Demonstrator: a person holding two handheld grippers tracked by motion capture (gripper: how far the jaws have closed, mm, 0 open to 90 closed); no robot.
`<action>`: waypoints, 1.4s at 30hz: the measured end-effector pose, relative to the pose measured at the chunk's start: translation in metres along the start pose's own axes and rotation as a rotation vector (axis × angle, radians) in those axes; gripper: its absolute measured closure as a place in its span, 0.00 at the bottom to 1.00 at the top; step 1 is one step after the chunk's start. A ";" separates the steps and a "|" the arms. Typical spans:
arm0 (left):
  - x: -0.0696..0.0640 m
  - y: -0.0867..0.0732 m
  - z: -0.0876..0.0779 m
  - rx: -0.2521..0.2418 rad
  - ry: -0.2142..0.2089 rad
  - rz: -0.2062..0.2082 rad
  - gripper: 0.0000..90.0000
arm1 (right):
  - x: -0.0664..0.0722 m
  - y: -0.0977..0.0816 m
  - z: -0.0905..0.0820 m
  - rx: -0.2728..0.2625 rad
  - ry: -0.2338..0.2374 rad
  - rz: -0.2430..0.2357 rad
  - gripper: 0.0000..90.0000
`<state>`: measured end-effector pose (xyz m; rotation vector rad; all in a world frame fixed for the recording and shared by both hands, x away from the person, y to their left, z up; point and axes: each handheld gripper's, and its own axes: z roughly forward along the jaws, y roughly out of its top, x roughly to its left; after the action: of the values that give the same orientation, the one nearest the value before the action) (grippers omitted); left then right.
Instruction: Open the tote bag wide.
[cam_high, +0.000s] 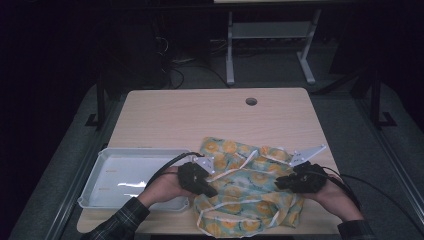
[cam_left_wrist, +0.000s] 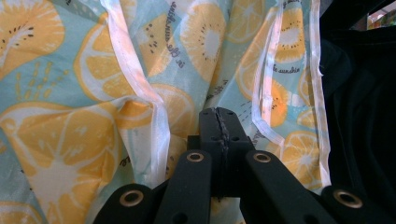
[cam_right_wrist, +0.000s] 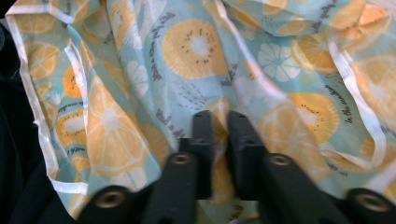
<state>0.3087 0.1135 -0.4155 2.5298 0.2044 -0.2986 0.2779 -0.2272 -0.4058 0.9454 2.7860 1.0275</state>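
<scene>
A citrus-print cloth (cam_high: 245, 192) at the counter's (cam_high: 165, 117) near edge is pinched by the left gripper (cam_high: 210, 191) and the right gripper (cam_high: 278, 182), fingers pressed together on folds.

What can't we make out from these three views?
- Garment type: the fruit-print cloth lies bunched on the table, its folds hiding its shape in the high view.
- Left hand-held gripper: jaws meet, but whether fabric sits between the pads is hidden.
- Right hand-held gripper: a fold sits between the jaws; pad contact is blurred.
- Print lettering: too small to read.
- Tray: glare hides its floor.
</scene>
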 end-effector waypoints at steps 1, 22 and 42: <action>0.000 0.000 0.000 0.001 0.001 0.003 1.00 | 0.000 0.000 0.000 0.004 -0.002 -0.007 0.97; 0.001 -0.001 0.001 0.033 0.011 0.003 1.00 | -0.036 0.016 -0.016 -0.076 -0.194 0.049 1.00; 0.009 0.032 -0.014 -0.108 0.200 -0.002 0.69 | -0.033 0.017 -0.029 -0.158 -0.182 0.074 0.77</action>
<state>0.3262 0.0955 -0.3895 2.4504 0.2926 -0.0335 0.3074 -0.2524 -0.3786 1.0687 2.5007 1.0921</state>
